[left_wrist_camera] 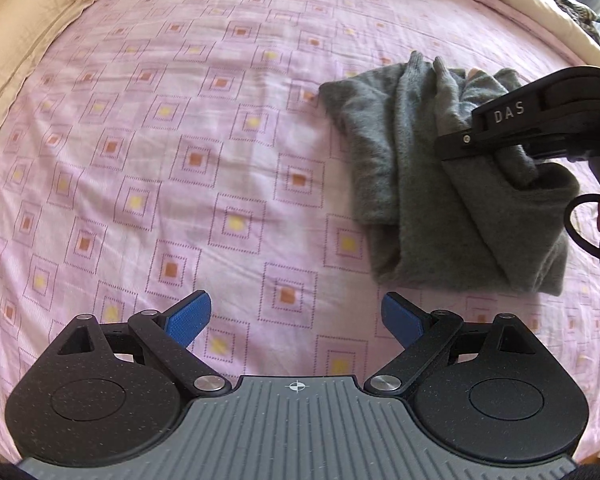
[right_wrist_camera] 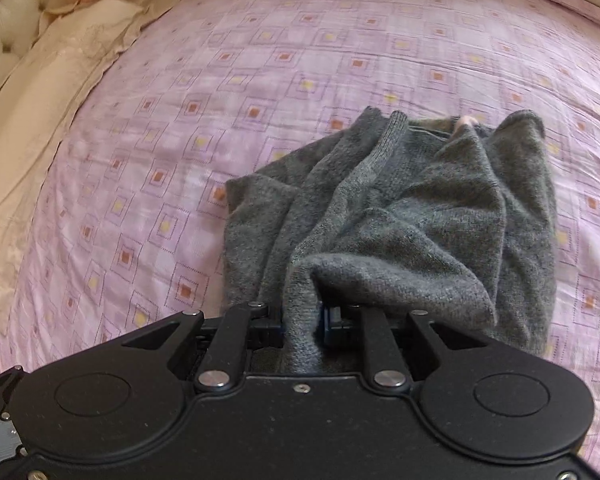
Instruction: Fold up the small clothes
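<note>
A grey knitted garment [left_wrist_camera: 432, 184] lies partly folded on the pink patterned bedsheet [left_wrist_camera: 180, 160], to the right in the left wrist view. My right gripper [right_wrist_camera: 303, 320] is shut on a bunched fold of this grey garment [right_wrist_camera: 400, 216], lifting its near edge off the bed. The right gripper [left_wrist_camera: 456, 144] also shows from the side in the left wrist view, over the garment's right part. My left gripper [left_wrist_camera: 296, 320] hangs open above bare sheet, to the near left of the garment, with nothing between its blue pads [left_wrist_camera: 188, 320].
A beige pillow [right_wrist_camera: 56, 92] and a tufted headboard [right_wrist_camera: 8, 4] lie at the far left. A beige quilt edge [left_wrist_camera: 532, 4] runs along the far right. A black cable [left_wrist_camera: 588, 232] and a hand show at the right edge.
</note>
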A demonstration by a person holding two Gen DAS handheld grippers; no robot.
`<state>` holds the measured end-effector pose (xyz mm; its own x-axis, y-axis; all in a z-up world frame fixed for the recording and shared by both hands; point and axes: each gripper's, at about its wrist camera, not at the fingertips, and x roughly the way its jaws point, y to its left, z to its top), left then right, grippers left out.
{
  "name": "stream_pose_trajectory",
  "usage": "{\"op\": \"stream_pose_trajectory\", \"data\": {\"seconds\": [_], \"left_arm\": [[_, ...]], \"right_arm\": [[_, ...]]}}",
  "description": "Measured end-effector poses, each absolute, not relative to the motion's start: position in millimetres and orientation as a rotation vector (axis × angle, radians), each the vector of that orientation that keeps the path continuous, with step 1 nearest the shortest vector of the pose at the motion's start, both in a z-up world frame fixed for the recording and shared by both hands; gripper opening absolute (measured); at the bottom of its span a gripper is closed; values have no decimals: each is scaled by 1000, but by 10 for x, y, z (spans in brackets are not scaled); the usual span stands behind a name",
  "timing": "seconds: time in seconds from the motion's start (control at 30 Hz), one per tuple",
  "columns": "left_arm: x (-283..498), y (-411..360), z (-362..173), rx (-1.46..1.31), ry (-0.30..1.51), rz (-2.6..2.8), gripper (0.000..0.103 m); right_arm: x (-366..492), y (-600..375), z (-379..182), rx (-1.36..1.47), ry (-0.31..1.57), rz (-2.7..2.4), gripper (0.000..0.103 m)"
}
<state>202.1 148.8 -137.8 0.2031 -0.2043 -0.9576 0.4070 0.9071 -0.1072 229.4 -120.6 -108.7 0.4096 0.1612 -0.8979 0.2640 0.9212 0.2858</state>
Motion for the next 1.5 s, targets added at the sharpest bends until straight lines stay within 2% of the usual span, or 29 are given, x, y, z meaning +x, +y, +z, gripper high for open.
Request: {"op": "stream_pose_trajectory", "data": {"seconds": [0.07,0.23,0.43,0.5,0.53,0.87,0.97,1.1,1.23,1.3,1.37,1.5], "left_arm": [[2028,1501,-1389,183,1304,-432,93],[2038,1477,-1390,199,1300,-448,93],[2099,1398,-1311,214,1281,-481,93],[2129,1358,-1244,211,1265,-498,93],[2150,1333,-1208,210,1256,-507,93],[2327,762,-1001,243,1119,-595,93],[2334,538,-1026,256,1071,-617,93],[2346,341,-1158,280,1037,-630,93],[2417,325,-1518,359,1138,-544,93],[2455,443,-1708,346,1210,-503,95],[2484,619,-1743,230,1234,-499,95],[2498,724,-1637,217,1267,-477,94]], "right_arm": [[2308,-1187,-1074,442,1136,-35,32],[2182,-1249,-922,559,991,124,32],[1915,-1443,-732,584,892,86,33],[1796,-1558,-714,588,878,42,40],[1730,-1610,-714,583,876,15,44],[1200,-1878,-885,524,910,-185,45],[1114,-1839,-963,485,925,-196,56],[1082,-1661,-1122,411,980,-161,57],[1112,-1412,-1220,324,1016,-57,64],[1136,-1339,-1237,312,1030,14,64],[1143,-1291,-1221,307,1038,86,63],[1092,-1338,-1098,269,1017,107,63]]}}
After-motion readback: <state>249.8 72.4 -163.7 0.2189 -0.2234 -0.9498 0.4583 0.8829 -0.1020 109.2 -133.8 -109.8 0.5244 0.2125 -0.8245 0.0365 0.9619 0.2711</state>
